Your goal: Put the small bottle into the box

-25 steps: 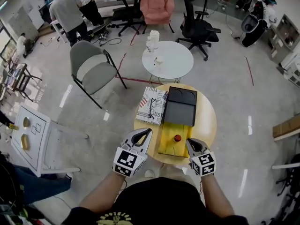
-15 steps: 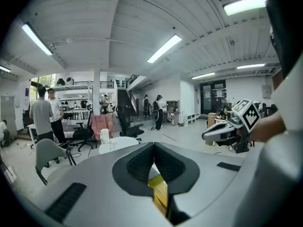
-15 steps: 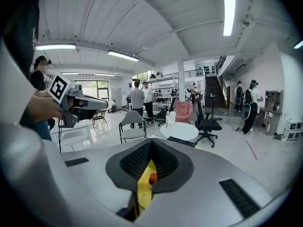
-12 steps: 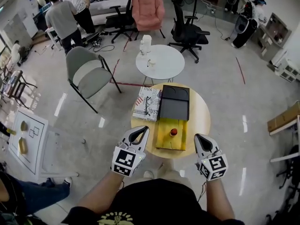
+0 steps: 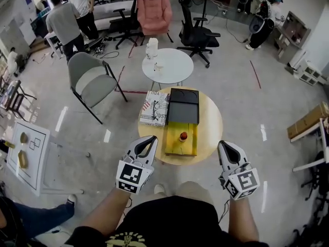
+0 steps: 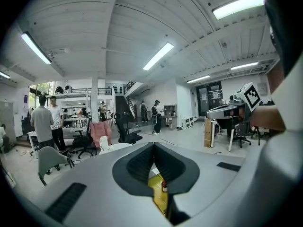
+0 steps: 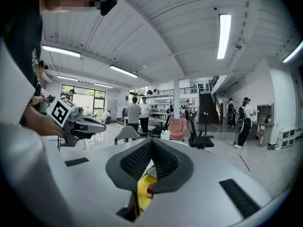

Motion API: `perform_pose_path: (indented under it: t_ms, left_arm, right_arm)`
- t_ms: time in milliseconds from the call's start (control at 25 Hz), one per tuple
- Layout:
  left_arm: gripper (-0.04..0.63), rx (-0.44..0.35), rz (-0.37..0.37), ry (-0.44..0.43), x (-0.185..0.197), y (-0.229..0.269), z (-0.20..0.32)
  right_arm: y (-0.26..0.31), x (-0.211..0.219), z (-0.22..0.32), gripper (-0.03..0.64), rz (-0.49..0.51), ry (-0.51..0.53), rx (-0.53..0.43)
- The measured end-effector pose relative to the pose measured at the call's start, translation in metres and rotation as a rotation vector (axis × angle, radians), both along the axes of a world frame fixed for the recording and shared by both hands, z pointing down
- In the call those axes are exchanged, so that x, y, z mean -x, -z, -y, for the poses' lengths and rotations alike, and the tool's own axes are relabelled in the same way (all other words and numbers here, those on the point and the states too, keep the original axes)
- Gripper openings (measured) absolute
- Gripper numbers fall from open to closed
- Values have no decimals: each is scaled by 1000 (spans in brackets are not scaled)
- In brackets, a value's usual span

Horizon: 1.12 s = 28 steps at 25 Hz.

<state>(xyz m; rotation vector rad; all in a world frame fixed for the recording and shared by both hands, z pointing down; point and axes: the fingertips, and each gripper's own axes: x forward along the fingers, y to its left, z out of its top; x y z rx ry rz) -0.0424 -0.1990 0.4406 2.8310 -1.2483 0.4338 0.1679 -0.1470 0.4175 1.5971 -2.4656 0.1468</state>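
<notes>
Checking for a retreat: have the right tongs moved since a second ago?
Yes. The right tongs drew back and rightward, from over the table's rim to just outside it.

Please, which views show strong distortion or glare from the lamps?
Head view: fisheye bending toward the edges; lamp streaks glare on the floor. Left gripper view: black corners, an overexposed ceiling lamp. Right gripper view: same curving and black corners.

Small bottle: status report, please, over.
Left gripper, right gripper shut, empty. Small bottle upright on yellow board, outside black box. Nothing in the way.
</notes>
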Motion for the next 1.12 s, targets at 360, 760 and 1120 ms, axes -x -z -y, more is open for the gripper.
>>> perform_pose_path:
  t_ms: [360, 760, 1120]
  left_arm:
    - [17, -17, -34, 97, -45, 21, -45]
    - [18, -11, -8, 203, -94, 19, -98]
    - [18, -42, 10, 236, -95, 26, -117]
  right_arm:
    - [11, -49, -34, 14, 10, 89, 4]
    - [12, -101, -68, 14, 31, 188, 0]
    - [4, -113, -78, 14, 43, 214, 7]
